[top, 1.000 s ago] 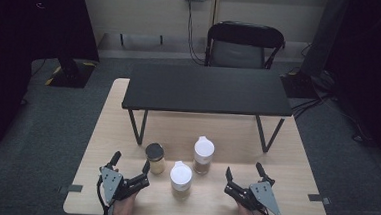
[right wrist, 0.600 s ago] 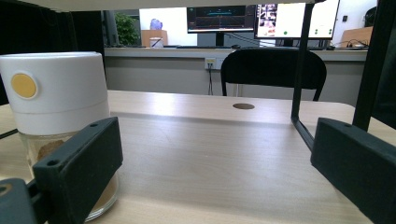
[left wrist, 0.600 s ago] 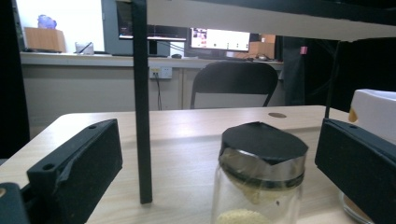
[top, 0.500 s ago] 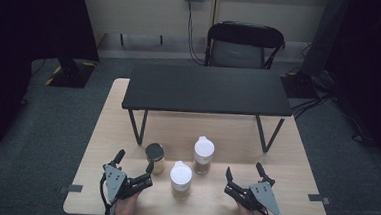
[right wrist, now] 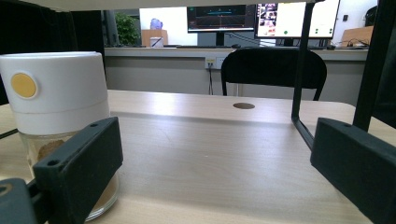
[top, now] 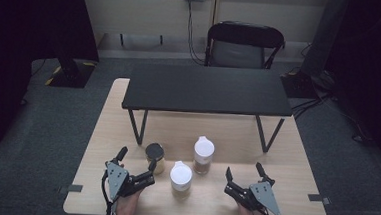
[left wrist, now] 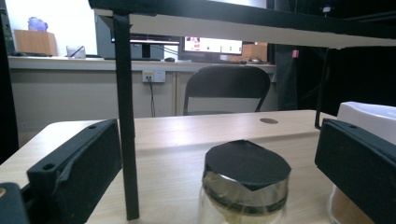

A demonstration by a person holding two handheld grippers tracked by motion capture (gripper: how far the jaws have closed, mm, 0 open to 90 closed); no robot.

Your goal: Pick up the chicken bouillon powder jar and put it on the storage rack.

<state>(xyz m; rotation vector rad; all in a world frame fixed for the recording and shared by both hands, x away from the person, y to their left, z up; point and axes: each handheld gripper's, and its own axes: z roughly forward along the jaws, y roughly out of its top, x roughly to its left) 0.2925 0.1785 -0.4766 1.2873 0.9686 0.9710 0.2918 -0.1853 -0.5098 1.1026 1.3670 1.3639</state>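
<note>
High view first: I see a light wooden table [top: 127,133] with a low black shelf on thin black legs [top: 207,90] standing across its far half, and a black folding chair [top: 243,44] behind it on the grey carpet. Three jars stand in front of the shelf. The small glass jar with the flat black lid [top: 155,157] sits just ahead of my left gripper [top: 135,167]; the clear jar with the white cap nearest me [top: 181,176] stands between my two grippers, closer to the left one; the second white-capped jar [top: 203,154] stands behind it, nearer the shelf.

In the left gripper view the black-lidded jar [left wrist: 245,184] stands between the two black jaws, touching neither, with a shelf leg [left wrist: 125,116] rising just left of it and a white cap [left wrist: 369,116] behind the right jaw.

My left gripper rests low by the table's near edge, its jaws spread wide and empty, angled towards the black-lidded jar. My right gripper [top: 243,176] lies well apart to the right, jaws also wide and holding nothing; in its own view a white-capped jar [right wrist: 56,102] stands behind the left jaw and bare tabletop lies between the jaws.
</note>
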